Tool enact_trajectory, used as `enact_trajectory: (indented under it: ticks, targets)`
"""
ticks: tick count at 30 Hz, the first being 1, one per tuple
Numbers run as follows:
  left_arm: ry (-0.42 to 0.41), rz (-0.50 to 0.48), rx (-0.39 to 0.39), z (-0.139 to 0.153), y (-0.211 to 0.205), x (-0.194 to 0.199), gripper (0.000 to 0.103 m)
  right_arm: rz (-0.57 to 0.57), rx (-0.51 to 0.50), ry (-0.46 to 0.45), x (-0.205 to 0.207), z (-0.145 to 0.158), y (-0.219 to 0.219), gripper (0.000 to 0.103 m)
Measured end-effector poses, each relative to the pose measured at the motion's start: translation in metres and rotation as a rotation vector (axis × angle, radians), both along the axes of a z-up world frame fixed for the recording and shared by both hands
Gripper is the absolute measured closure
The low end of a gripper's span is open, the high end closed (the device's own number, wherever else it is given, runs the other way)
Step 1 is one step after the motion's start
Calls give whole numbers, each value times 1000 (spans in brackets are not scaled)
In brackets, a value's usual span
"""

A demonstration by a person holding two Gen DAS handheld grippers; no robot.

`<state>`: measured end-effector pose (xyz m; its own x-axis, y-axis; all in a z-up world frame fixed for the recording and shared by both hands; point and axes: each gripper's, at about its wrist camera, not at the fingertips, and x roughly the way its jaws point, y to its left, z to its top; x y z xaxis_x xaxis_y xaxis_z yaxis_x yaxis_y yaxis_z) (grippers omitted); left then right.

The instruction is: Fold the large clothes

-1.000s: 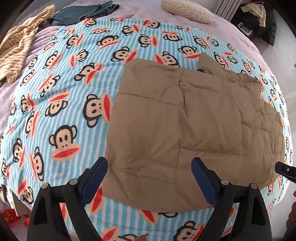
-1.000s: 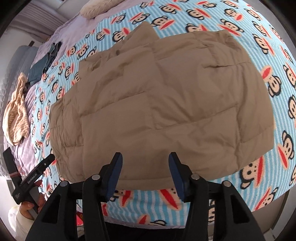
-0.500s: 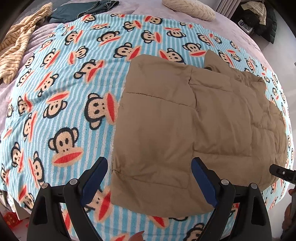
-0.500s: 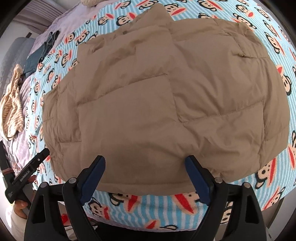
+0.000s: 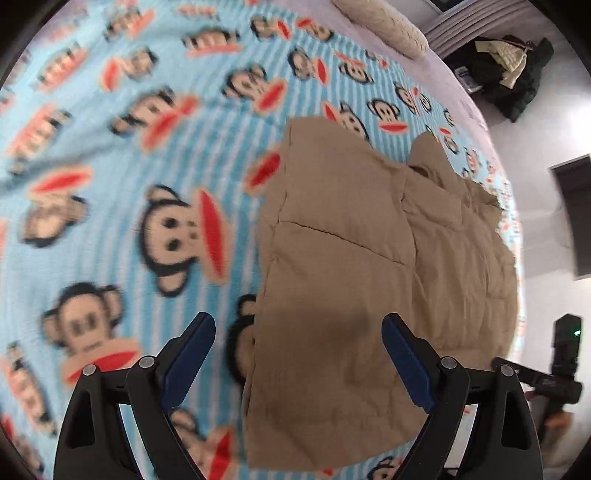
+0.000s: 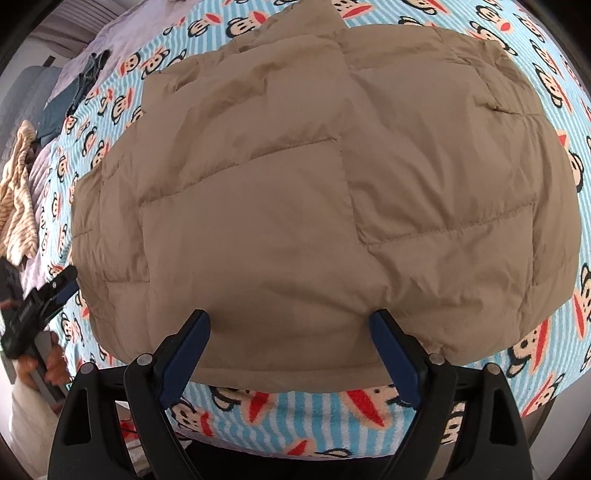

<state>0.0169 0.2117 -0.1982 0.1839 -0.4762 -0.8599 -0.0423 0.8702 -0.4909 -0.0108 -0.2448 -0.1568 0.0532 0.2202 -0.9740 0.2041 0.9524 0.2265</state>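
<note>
Left gripper (image 5: 298, 363): jaws spread wide, nothing between the pads; blue pads hang above the near left corner of the jacket. No contact can be confirmed.
Right gripper (image 6: 290, 354): jaws spread wide, having just been opening; nothing gripped. Both blue pads stand at the near hem of the jacket and the fabric bulges up between them; whether the tips touch it cannot be told.
Jacket (image 6: 314, 206): tan quilted garment, lying flat on the blanket, stitched into large panels. In the right wrist view it fills the centre, hem at 6 o'clock, collar end towards 12 o'clock. In the left wrist view it lies from centre to 3 o'clock.
Blanket (image 5: 122, 221): blue-and-white stripes with monkey faces, under the jacket and showing on all sides of it; blurred in the left wrist view.
Pillow (image 5: 380, 24): pale, at 1 o'clock in the left wrist view, beyond the blanket.
Striped cloth (image 6: 16, 195): cream and tan, at 9 o'clock in the right wrist view, well apart from the jacket.
Dark clothes (image 6: 74, 99): blue-grey heap at 10 o'clock in the right wrist view.
Person's hand (image 6: 55, 365): at 8 o'clock in the right wrist view, holding the other gripper's handle.
</note>
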Motion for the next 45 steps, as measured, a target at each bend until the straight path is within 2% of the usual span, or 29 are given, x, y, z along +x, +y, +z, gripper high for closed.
enact_trajectory:
  ticks: [4, 7, 11, 12, 13, 14, 15, 16, 18, 20, 21, 22, 24, 27, 30, 33, 37, 38, 42, 45]
  targets:
    - [64, -56, -83, -38, -14, 17, 11, 6, -16, 13, 2, -3, 2, 12]
    - [67, -77, -152, -47, -24, 27, 10, 5, -26, 21, 3, -4, 3, 12]
    - [84, -121, -192, -53, -37, 31, 10, 4, -29, 29, 4, -4, 4, 12]
    - [88, -142, -195, -53, -40, 31, 13, 3, -26, 29, 3, -2, 3, 12]
    - [87, -157, -207, -52, -43, 31, 34, 0, -17, 28, 3, 1, 2, 12]
    - [94, -167, -239, -51, -44, 32, 45, -4, -10, 23, 3, 4, 2, 12]
    - [102, -167, -284, -50, -45, 32, 66, -11, -4, 12, 3, 7, 1, 12]
    - [105, -162, -310, -48, -46, 31, 74, -16, -2, -6, 4, 12, 0, 12]
    - [94, -156, -307, -39, -49, 29, 80, -30, -5, -55, 7, 22, -5, 12]
    - [79, -150, -305, -25, -52, 27, 82, -50, 1, -115, 14, 30, -10, 14]
    - [69, -146, -311, -16, -53, 24, 82, -54, 11, -146, 19, 32, -13, 26]
    - [61, -144, -314, -8, -55, 22, 82, -53, 18, -163, 25, 32, -14, 56]
    - [41, -136, -321, 11, -58, 17, 85, -53, 32, -178, 41, 24, -16, 83]
    - [2, -129, -316, 48, -73, 8, 86, -42, 94, -207, 65, 5, -16, 88]
    - [-28, -127, -289, 81, -94, 2, 86, -10, 122, -222, 85, -10, -12, 88]
    - [-68, -138, -264, 118, -133, -5, 86, 3, 169, -215, 101, -23, -14, 88]
    - [-84, -161, -224, 151, -191, -7, 86, -20, 262, -184, 115, -47, -25, 92]
    - [-85, -168, -220, 155, -196, -9, 86, -33, 291, -176, 118, -53, -29, 93]
    - [-77, -202, -159, 167, -260, -5, 85, -86, 384, -157, 123, -71, -46, 99]
    - [-69, -216, -113, 166, -289, -5, 85, -119, 446, -145, 123, -79, -53, 100]
